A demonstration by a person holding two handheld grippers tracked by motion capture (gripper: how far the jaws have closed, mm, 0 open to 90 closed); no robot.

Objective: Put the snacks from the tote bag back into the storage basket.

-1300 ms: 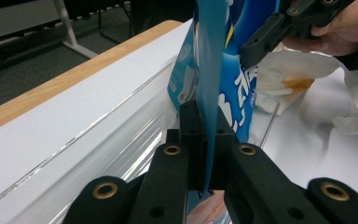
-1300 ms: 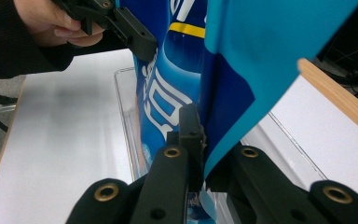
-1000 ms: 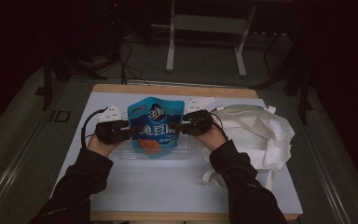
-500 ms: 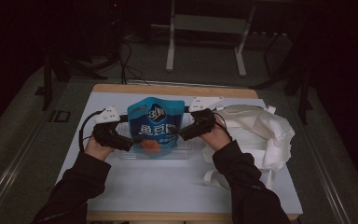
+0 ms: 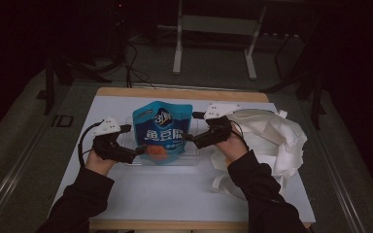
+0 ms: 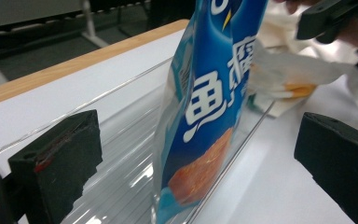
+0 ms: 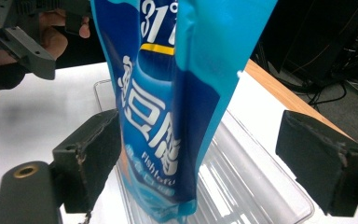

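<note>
High view, entry: one blue, glossy plastic snack pouch (image 5: 162, 131) with white lettering and an orange food picture stood upright in a clear, shallow plastic tray (image 5: 190, 156) on the white tabletop (image 5: 175, 189). A crumpled white cloth bag (image 5: 272, 138) lay to the right of the tray, partly under my right forearm.

Left tongs (image 5: 137, 151): these had just been opening and stood wide, nothing pressed between them. In the left gripper view the pouch (image 6: 205, 112) rose between the two black pads (image 6: 58, 161) without touching either, its lower corner down inside the tray (image 6: 116, 154).

Right tongs (image 5: 190, 138): these too had just been opening and stood spread. In the right gripper view the pouch (image 7: 168, 107) stood close against the left-hand pad (image 7: 91, 158), while the other pad was well clear; I could not tell whether the near one grazed the film. The tray's ribbed floor (image 7: 242, 182) showed beyond.

Step in hand, as I judged it: release of the pouch after standing it in the tray, both tongs flanking it at its lower sides.

Next move, as I judged it: draw both tongs straight outward and away, level and slow, since the pouch stood on a narrow base and a brush from a pad could tip it over.
</note>
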